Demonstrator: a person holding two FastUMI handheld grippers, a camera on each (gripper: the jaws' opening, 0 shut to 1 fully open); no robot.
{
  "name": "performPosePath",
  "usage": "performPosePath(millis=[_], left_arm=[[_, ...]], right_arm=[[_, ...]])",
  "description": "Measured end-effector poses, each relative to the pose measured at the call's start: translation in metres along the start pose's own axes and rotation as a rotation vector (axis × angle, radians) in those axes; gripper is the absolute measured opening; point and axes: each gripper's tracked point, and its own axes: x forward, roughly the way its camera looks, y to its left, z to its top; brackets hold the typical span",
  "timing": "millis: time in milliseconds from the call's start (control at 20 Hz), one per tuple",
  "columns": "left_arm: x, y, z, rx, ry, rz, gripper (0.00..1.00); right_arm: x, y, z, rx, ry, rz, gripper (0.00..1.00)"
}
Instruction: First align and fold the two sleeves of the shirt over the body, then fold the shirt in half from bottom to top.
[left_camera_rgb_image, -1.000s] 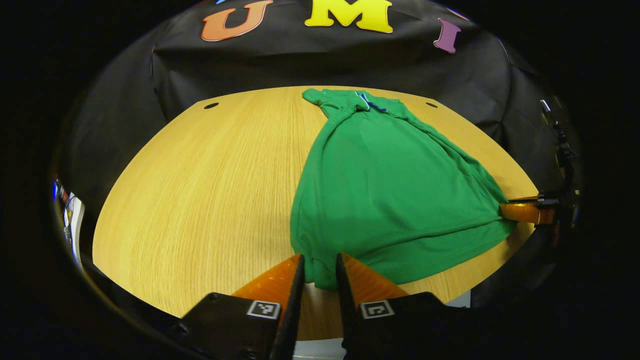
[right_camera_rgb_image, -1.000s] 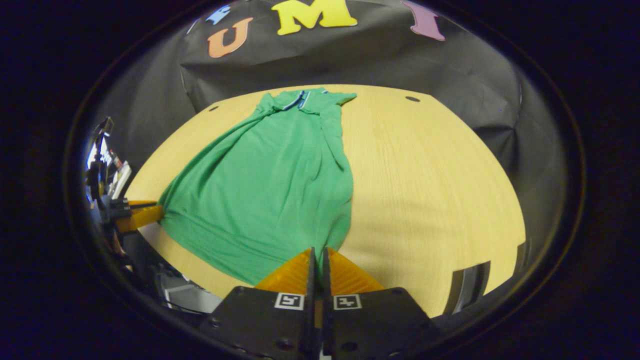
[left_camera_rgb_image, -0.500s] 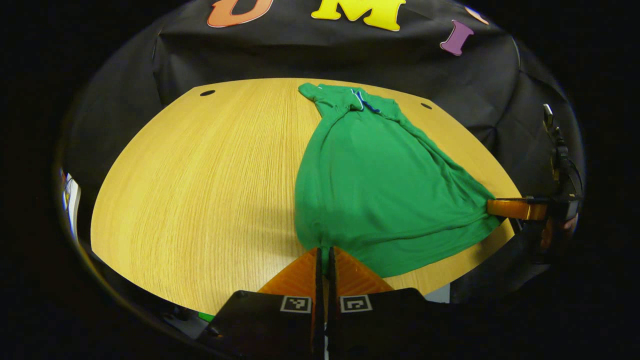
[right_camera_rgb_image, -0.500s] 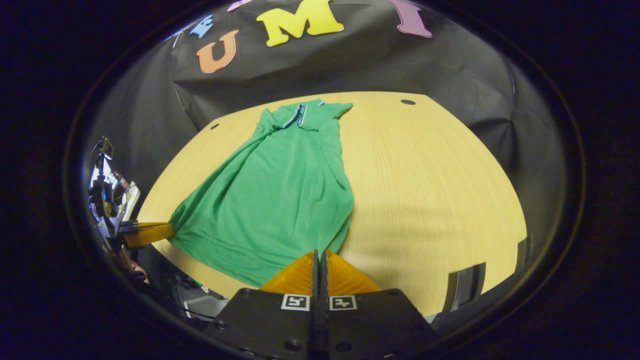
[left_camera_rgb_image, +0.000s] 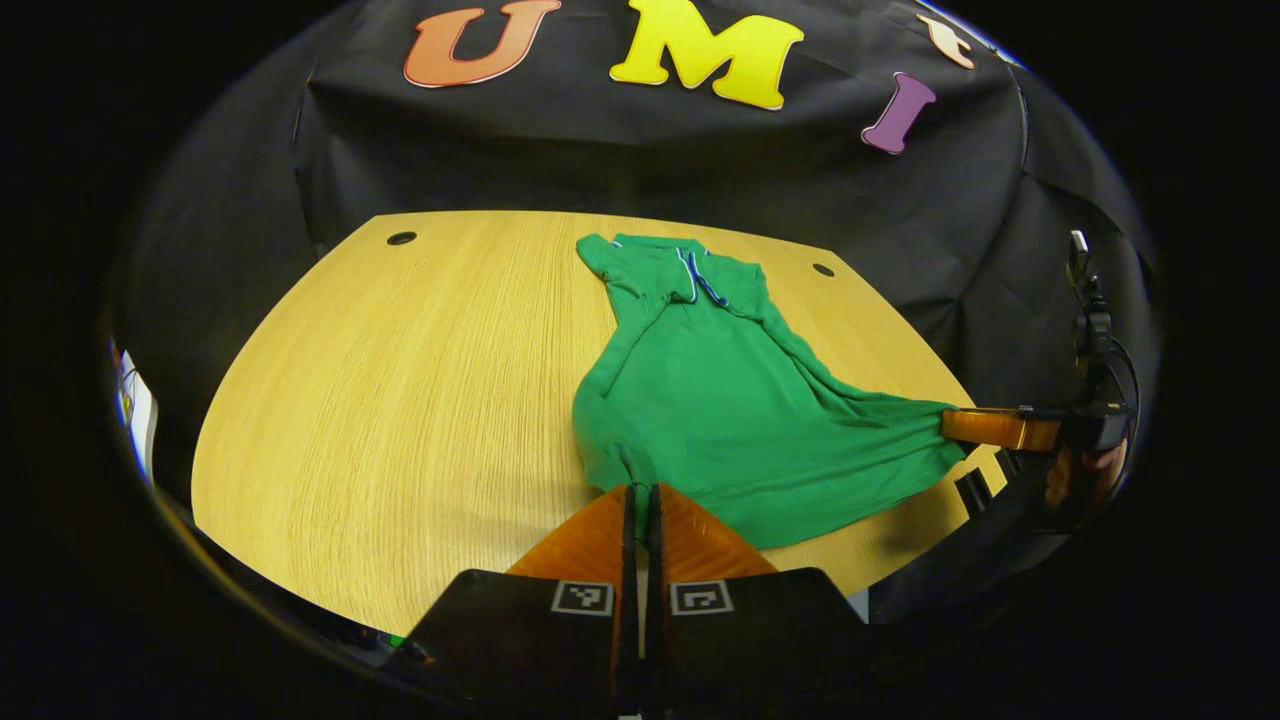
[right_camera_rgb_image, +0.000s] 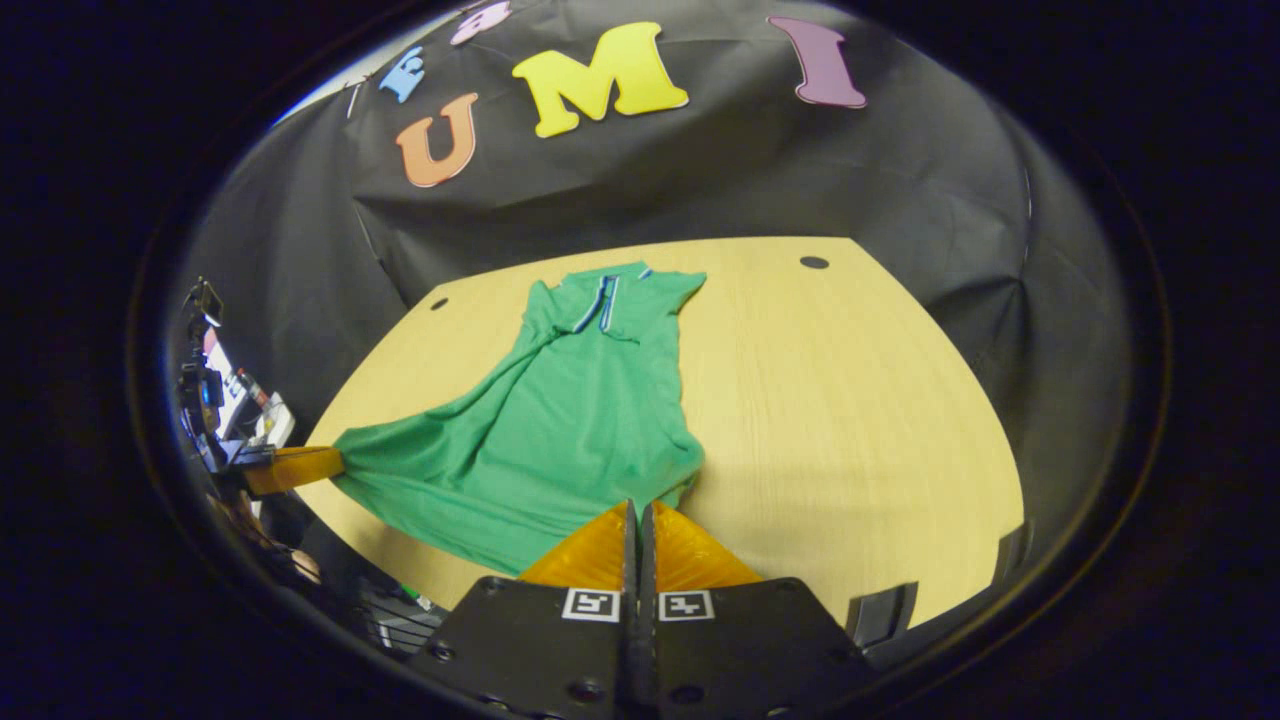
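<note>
— Where is the shirt (left_camera_rgb_image: 720, 420) being held?
— On the table (left_camera_rgb_image: 400, 400), near hem pinched by both the left gripper (left_camera_rgb_image: 640, 492) and right gripper (right_camera_rgb_image: 637, 508), jaws seemingly closed; collar lying far.

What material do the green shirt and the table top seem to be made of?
Green shirt: it looks like a soft, matte knit fabric, perhaps cotton or a blend. It drapes in loose folds between the left gripper and right gripper.
Table top: wood or wood-look laminate, judging by its fine, straight grain lines and light sheen.
</note>
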Motion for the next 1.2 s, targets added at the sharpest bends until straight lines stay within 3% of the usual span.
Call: performPosePath(millis=[500, 950, 1200], left_arm=[[0.033, 0.005, 0.108, 0.000, -0.146, -0.005, 0.08], [0.101, 0.016, 0.227, 0.043, -0.270, 0.020, 0.08], [0.144, 0.022, 0.293, 0.018, -0.335, 0.022, 0.08]], right_arm=[[0.034, 0.002, 0.114, 0.017, -0.104, 0.037, 0.00], [0.093, -0.007, 0.244, -0.016, -0.206, 0.033, 0.00], [0.134, -0.006, 0.310, -0.025, -0.240, 0.027, 0.00]])
